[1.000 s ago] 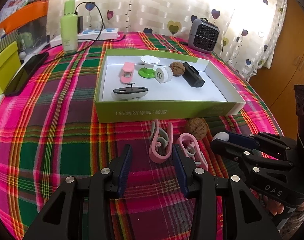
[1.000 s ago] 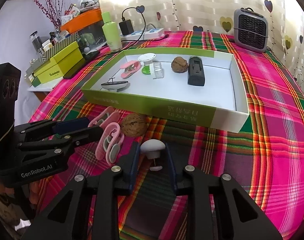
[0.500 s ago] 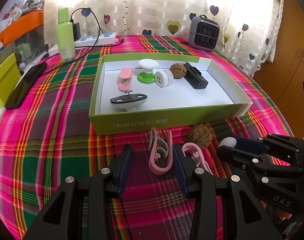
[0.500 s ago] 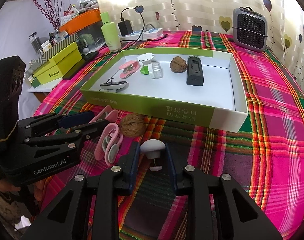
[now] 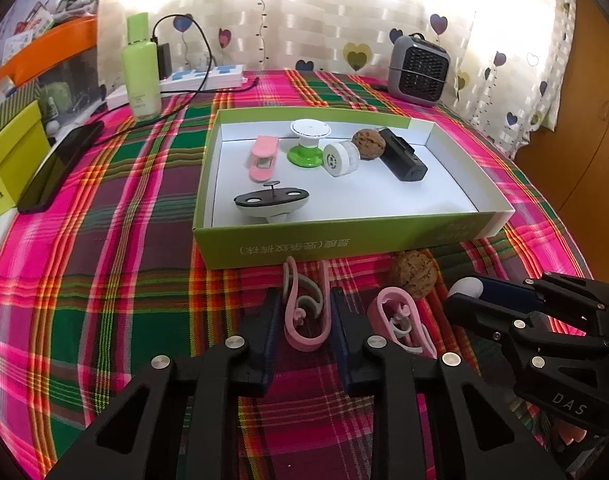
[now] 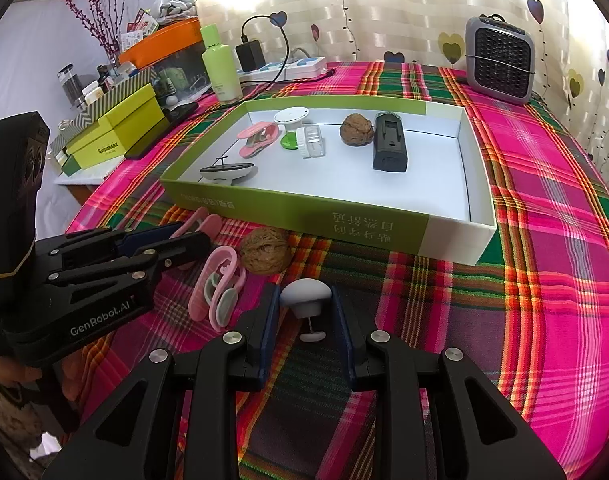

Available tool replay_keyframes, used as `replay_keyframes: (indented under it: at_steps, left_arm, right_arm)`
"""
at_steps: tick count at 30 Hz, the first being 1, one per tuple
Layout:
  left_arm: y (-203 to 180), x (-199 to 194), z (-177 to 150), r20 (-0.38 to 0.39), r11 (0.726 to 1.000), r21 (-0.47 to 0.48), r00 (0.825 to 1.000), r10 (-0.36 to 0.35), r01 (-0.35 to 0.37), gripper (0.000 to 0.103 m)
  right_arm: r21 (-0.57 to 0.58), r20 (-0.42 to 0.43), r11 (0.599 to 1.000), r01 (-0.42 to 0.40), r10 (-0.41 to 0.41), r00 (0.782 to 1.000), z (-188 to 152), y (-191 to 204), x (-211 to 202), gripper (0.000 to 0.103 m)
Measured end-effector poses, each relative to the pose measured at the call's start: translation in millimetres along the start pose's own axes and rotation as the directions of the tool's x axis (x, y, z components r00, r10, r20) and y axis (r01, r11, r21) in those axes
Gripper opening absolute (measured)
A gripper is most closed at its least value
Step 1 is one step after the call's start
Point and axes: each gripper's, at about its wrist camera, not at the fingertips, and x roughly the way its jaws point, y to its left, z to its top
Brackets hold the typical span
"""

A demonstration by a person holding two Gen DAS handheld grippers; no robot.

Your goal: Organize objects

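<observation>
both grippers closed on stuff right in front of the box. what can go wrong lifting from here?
1. The left gripper has just been closing on the pink clip, an open springy loop; it may flex and twist out.
2. The right gripper pinches the rounded white knob; it may squirt free.
3. The green box wall is near; a low lift could catch it.

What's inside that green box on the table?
Inside the green box: a pink clip, a white-and-green stand, a white round case, a walnut, a black block and a boat-shaped piece. The near wall hides the floor strip behind it.

Woven plaid tablecloth (image 5: 104, 272); matt cardboard box (image 5: 344, 240).
</observation>
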Motion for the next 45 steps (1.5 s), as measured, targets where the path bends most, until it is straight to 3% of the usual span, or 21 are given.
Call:
replay_keyframes:
  at_steps: [30, 45]
  left_arm:
    - [-3, -16, 5, 0.029, 0.999, -0.015, 0.999, -0.028, 0.028, 0.022]
    - [-4, -18, 25, 0.057, 0.999, -0.015, 0.998, -0.041, 0.042, 0.021]
  right_arm:
    - [-0.005, 0.042, 1.0, -0.004, 0.005, 0.999, 5, 4, -12, 0.027]
    - [-0.015, 0.111, 1.0, 0.003, -0.002, 0.994, 27, 3, -24, 0.027]
